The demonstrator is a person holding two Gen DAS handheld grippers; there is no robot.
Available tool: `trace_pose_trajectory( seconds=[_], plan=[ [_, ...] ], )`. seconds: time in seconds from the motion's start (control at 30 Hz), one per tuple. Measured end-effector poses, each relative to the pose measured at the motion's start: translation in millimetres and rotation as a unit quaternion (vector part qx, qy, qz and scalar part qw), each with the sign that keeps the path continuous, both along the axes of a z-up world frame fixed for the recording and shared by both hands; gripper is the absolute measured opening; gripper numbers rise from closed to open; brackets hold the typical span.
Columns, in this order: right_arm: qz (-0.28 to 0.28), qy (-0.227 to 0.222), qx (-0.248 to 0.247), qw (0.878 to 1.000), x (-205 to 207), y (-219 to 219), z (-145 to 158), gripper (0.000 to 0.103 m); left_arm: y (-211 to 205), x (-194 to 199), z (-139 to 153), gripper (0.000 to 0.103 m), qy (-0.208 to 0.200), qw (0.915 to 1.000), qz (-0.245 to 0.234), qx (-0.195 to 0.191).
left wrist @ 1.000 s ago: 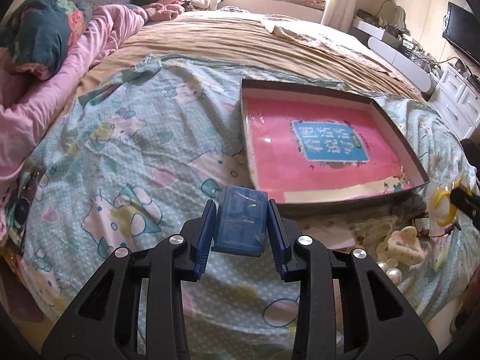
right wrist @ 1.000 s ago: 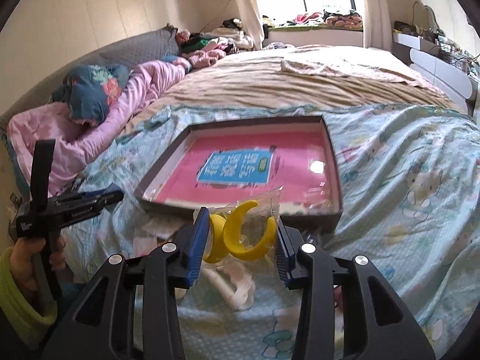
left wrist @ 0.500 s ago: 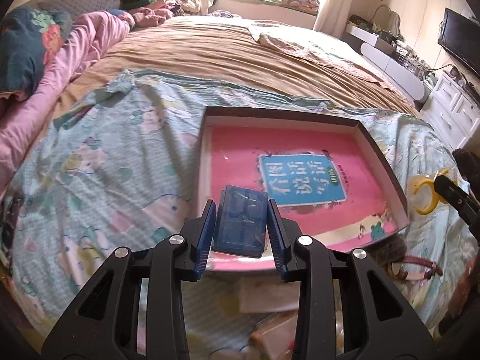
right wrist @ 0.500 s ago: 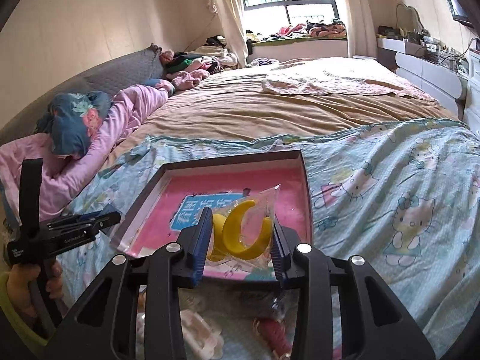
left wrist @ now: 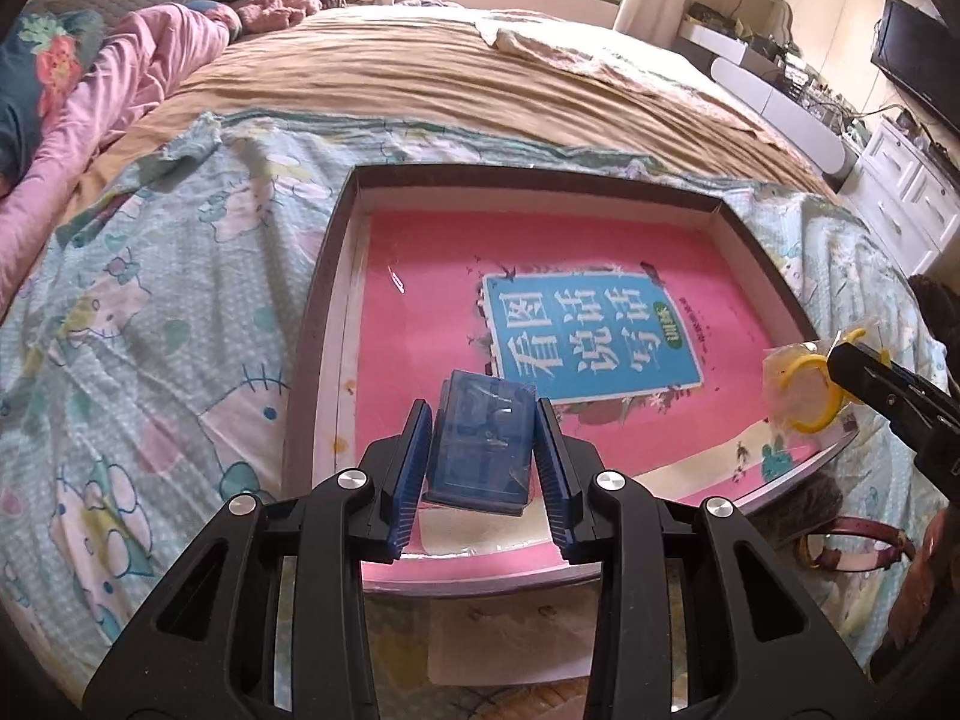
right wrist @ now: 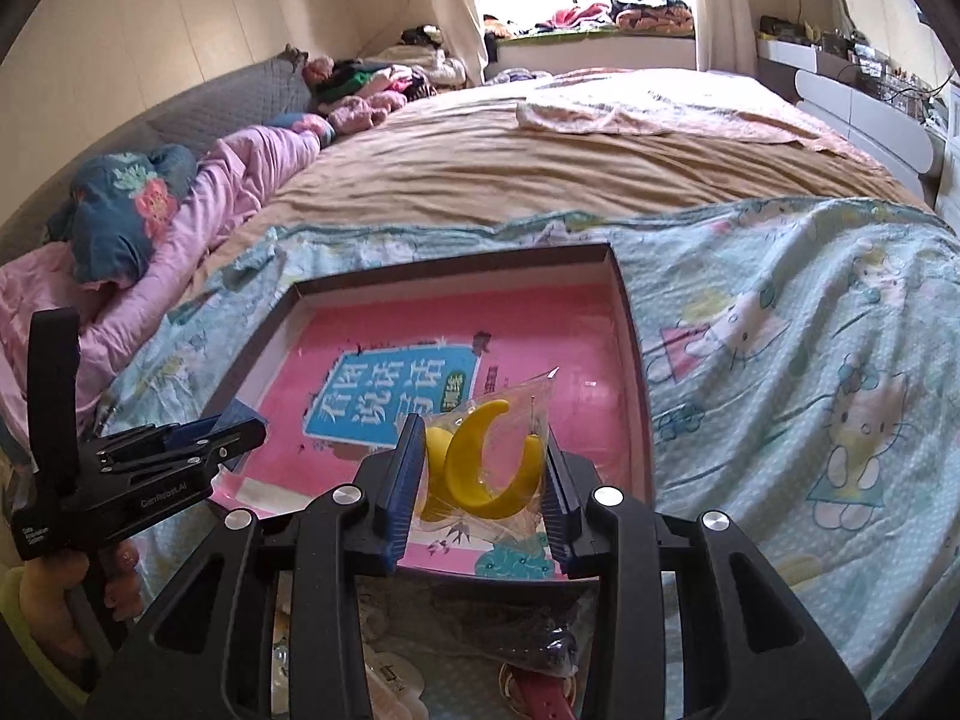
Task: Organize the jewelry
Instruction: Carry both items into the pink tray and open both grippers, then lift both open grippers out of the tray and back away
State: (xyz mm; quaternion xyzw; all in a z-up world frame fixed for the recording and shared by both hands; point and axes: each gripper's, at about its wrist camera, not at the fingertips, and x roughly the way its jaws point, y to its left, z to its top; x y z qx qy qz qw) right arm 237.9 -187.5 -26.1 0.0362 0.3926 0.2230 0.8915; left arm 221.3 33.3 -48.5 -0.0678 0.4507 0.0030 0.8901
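Observation:
My left gripper (left wrist: 483,438) is shut on a small blue transparent box (left wrist: 483,441) and holds it over the near left part of a shallow dark-rimmed tray (left wrist: 324,276) with a pink floor. My right gripper (right wrist: 480,468) is shut on a clear bag of yellow crescent earrings (right wrist: 489,462) and holds it over the tray's (right wrist: 633,330) near right part. The bag also shows in the left wrist view (left wrist: 801,381), and the left gripper in the right wrist view (right wrist: 180,450).
The tray lies on a Hello Kitty sheet (left wrist: 150,330) on a bed. Below its near edge lie a dark red strap (left wrist: 852,543), a white hair clip (right wrist: 390,678) and paper. Pink bedding (right wrist: 180,210) is left; white drawers (left wrist: 906,198) stand right.
Both grippers have moved forward with their loads, from in front of the tray's near edge to over its pink floor. The jaws have stayed shut.

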Motion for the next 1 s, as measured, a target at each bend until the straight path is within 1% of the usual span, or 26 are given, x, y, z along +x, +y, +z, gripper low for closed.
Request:
trace_pose_trajectory(
  seconds=[0.13, 0.37, 0.43, 0.47, 0.5, 0.53, 0.6, 0.7, 0.77, 0.83, 0.9, 0.97, 1.0],
  plan=[
    [0.000, 0.011, -0.005, 1.000, 2, 4, -7, 0.034, 0, 3, -5, 0.026, 0.006, 1.0000, -0.002, -0.001],
    [0.000, 0.019, -0.012, 1.000, 5, 9, -12, 0.036, -1, 5, -9, 0.027, 0.013, 0.9999, -0.003, 0.002],
    [-0.003, 0.020, -0.012, 1.000, 5, 8, -11, 0.041, 0, 4, -9, 0.029, 0.013, 0.9999, -0.001, 0.001],
    [-0.005, 0.019, -0.012, 1.000, 5, 8, -11, 0.045, 1, 4, -8, 0.032, 0.012, 0.9999, 0.000, 0.000],
    [-0.009, 0.014, -0.013, 1.000, 4, 6, -9, 0.051, 1, 4, -7, 0.033, 0.011, 0.9999, 0.001, 0.000],
    [-0.013, 0.010, -0.014, 1.000, 3, 4, -8, 0.054, 1, 4, -6, 0.034, 0.010, 0.9999, 0.001, 0.000],
    [-0.019, 0.004, -0.013, 1.000, 1, 0, -4, 0.056, 2, 2, -4, 0.036, 0.008, 1.0000, 0.002, 0.001],
    [-0.030, -0.002, -0.007, 1.000, -2, -10, 1, 0.062, 2, 1, -1, 0.041, 0.006, 1.0000, 0.002, 0.001],
    [-0.035, -0.004, -0.003, 0.999, -4, -16, 4, 0.065, 2, -1, 2, 0.046, 0.003, 1.0000, 0.002, 0.000],
    [-0.041, -0.009, 0.001, 0.999, -8, -23, 9, 0.070, 3, -2, 5, 0.050, 0.001, 1.0000, 0.003, -0.001],
    [-0.046, -0.016, 0.005, 0.999, -13, -28, 14, 0.078, 3, -3, 9, 0.056, -0.002, 1.0000, 0.004, -0.002],
    [-0.049, -0.024, 0.008, 0.998, -18, -34, 19, 0.083, 4, -5, 14, 0.063, -0.006, 1.0000, 0.004, -0.004],
    [-0.050, -0.028, 0.009, 0.998, -21, -36, 22, 0.084, 4, -7, 15, 0.064, -0.008, 0.9999, 0.004, -0.004]
  ],
)
